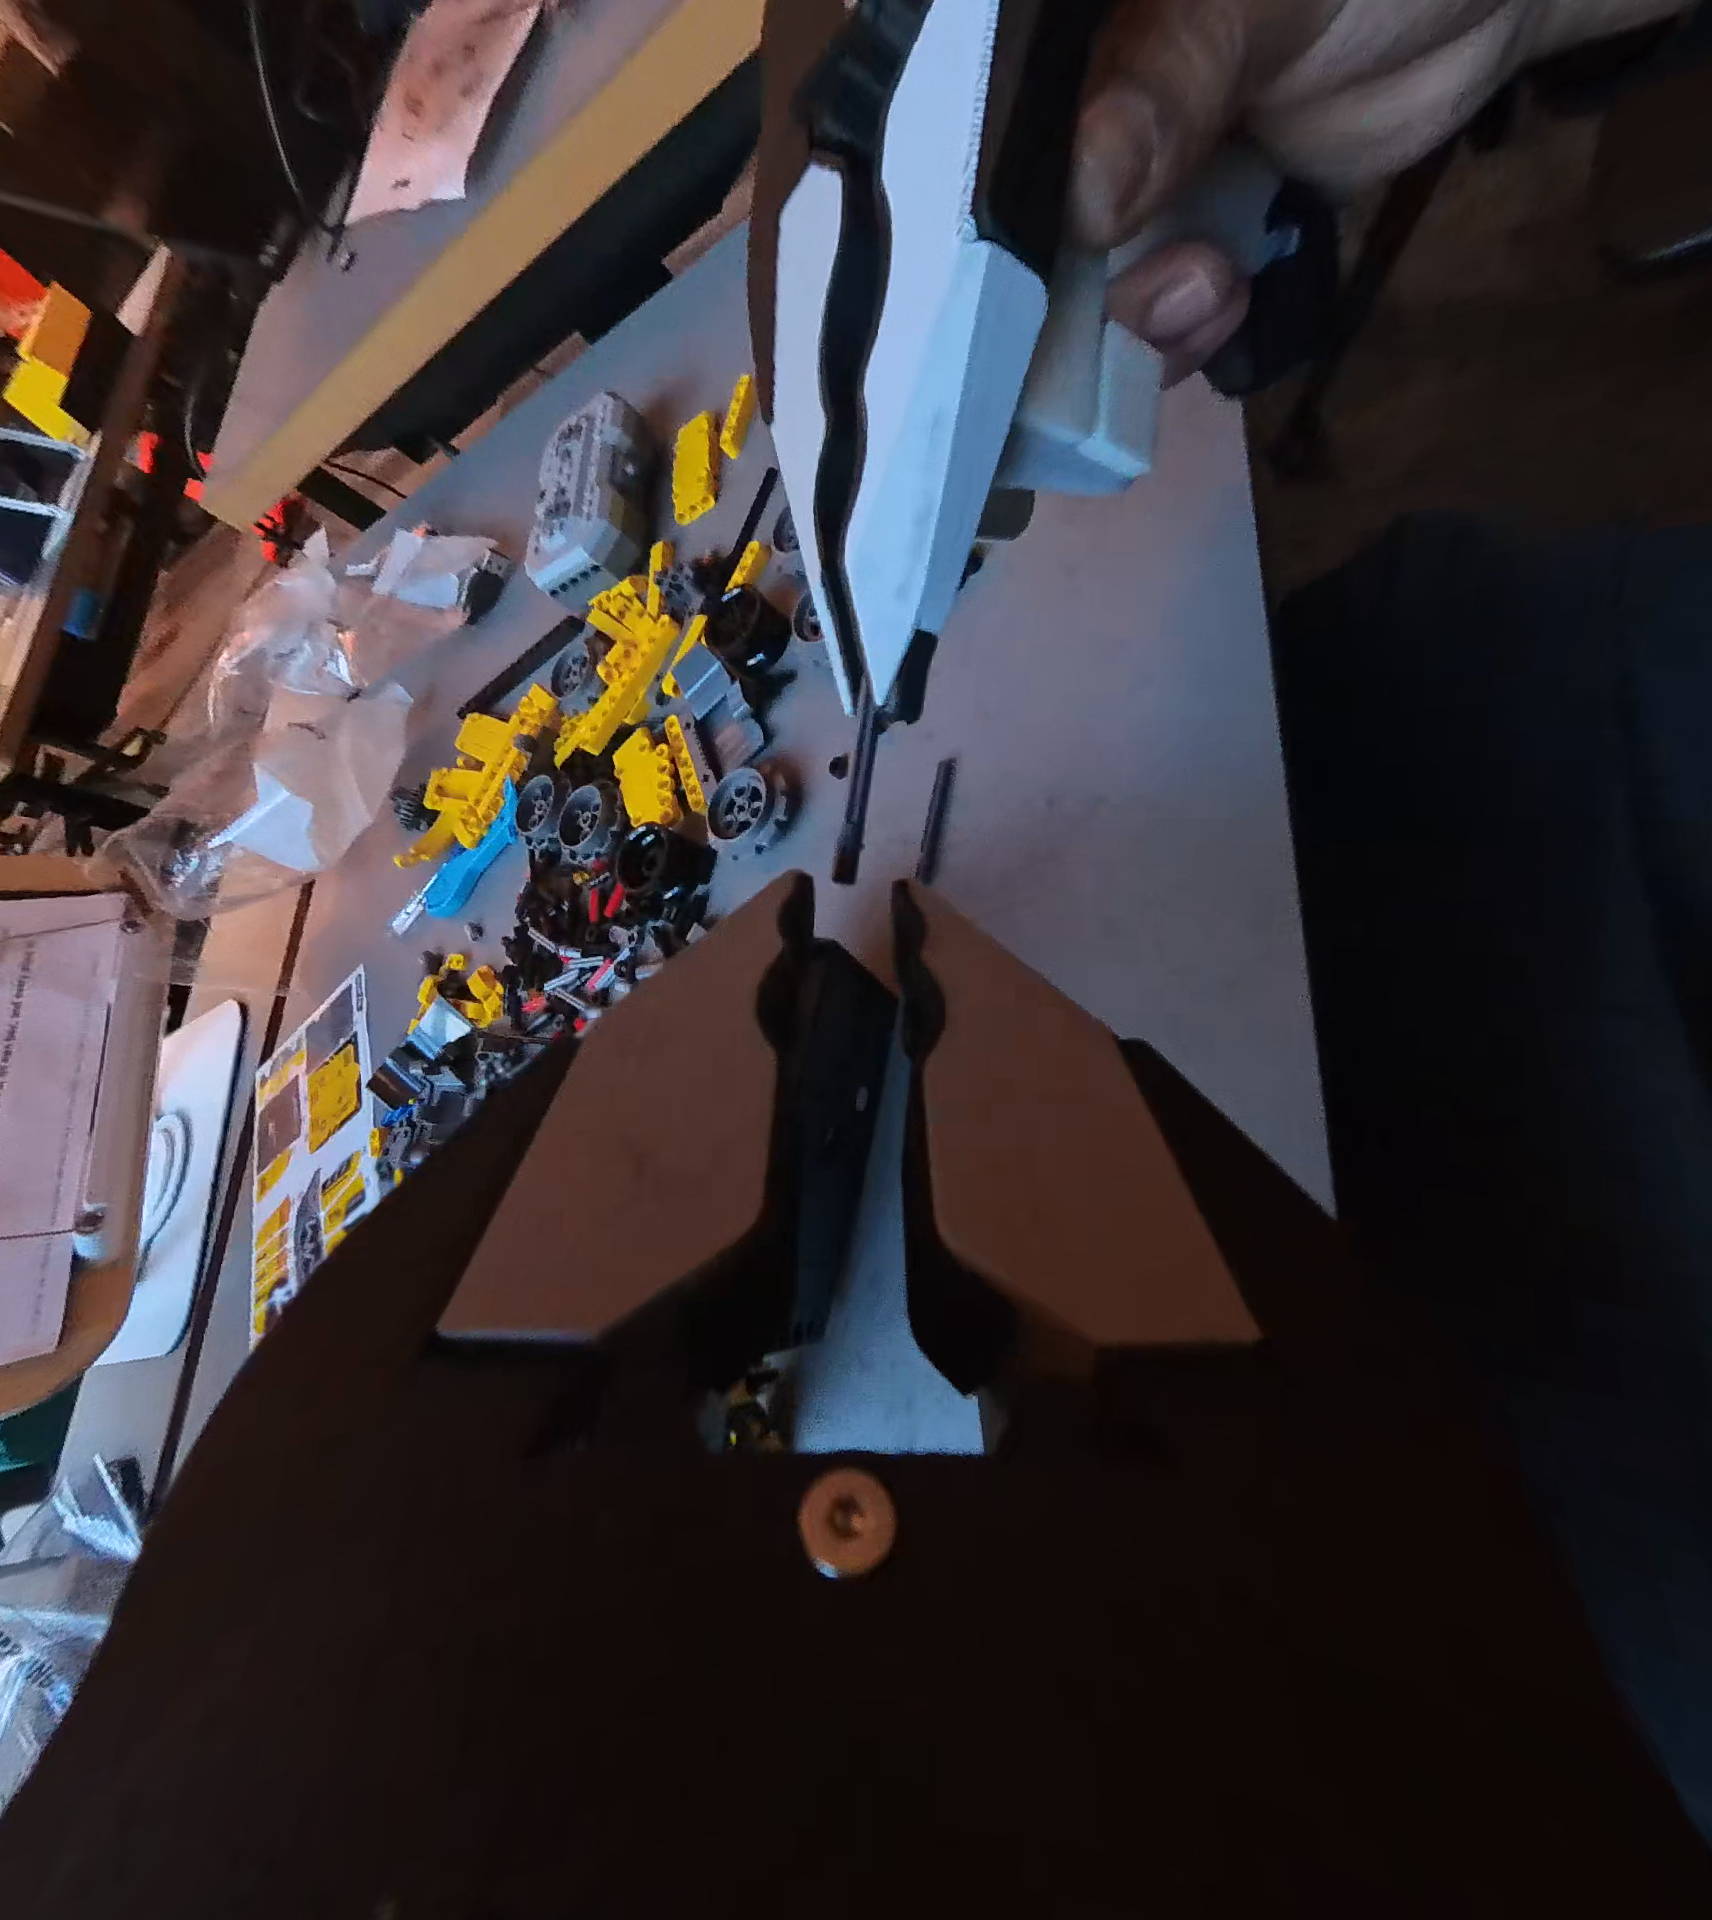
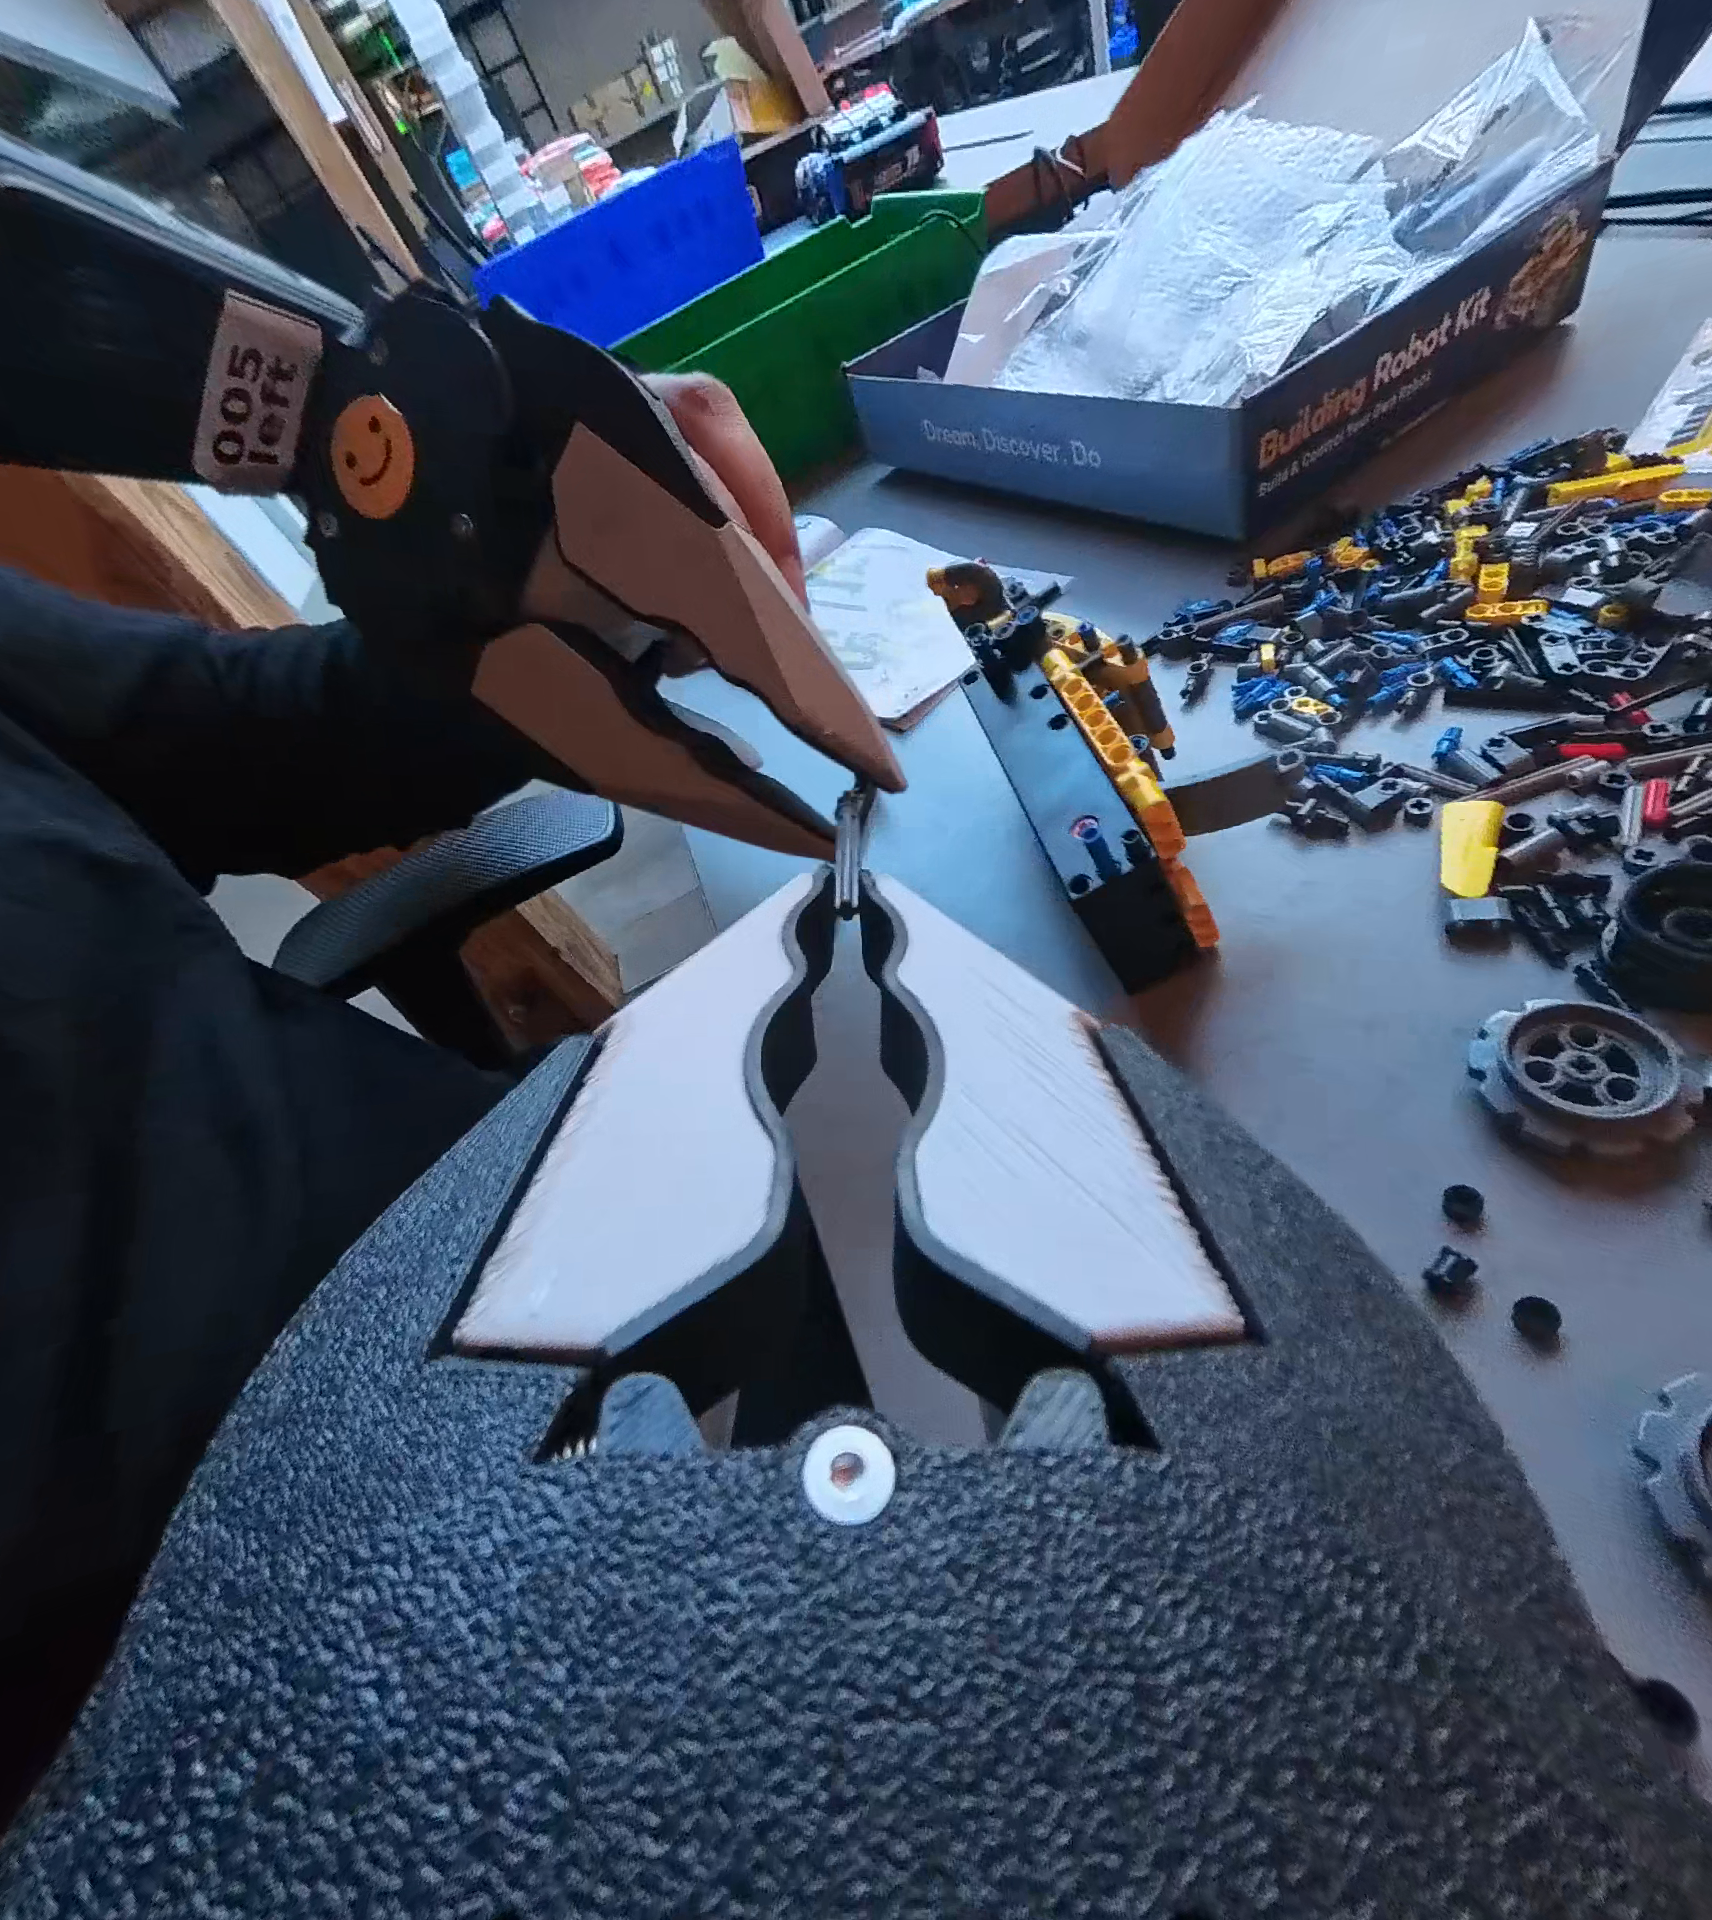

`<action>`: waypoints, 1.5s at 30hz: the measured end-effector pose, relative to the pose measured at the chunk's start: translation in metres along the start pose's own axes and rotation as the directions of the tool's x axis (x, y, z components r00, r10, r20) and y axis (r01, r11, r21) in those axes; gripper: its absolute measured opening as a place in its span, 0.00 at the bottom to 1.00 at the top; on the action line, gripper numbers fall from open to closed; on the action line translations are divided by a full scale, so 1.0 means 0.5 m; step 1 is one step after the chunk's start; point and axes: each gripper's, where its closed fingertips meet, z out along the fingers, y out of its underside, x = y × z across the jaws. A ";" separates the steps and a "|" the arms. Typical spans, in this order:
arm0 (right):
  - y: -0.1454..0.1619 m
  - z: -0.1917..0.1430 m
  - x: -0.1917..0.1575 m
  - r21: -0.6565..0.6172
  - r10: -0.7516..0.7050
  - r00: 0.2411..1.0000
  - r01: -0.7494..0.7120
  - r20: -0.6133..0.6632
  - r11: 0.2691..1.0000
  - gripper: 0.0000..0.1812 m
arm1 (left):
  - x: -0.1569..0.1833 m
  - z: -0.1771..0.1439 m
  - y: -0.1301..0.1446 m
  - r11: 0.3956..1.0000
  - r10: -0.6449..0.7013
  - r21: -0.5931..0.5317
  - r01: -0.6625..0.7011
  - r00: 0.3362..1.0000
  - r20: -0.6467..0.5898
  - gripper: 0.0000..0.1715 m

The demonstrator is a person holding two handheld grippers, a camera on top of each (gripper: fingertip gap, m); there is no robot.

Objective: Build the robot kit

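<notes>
Above the table (image 2: pixel 1299 987), both grippers (image 2: pixel 850 883) (image 2: pixel 857 816) pinch one black axle (image 2: pixel 849 847) tip-to-tip

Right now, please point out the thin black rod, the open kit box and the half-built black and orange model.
thin black rod (image 2: pixel 850 854), right wrist view, its middle.
open kit box (image 2: pixel 1060 455), right wrist view, front wall.
half-built black and orange model (image 2: pixel 1070 790), right wrist view, black side.
</notes>
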 end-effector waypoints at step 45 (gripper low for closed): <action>-0.063 0.039 0.066 -0.241 -0.159 0.978 0.123 -0.134 0.963 0.02 | -0.077 -0.013 0.074 0.978 -0.204 0.067 0.200 0.977 0.060 0.28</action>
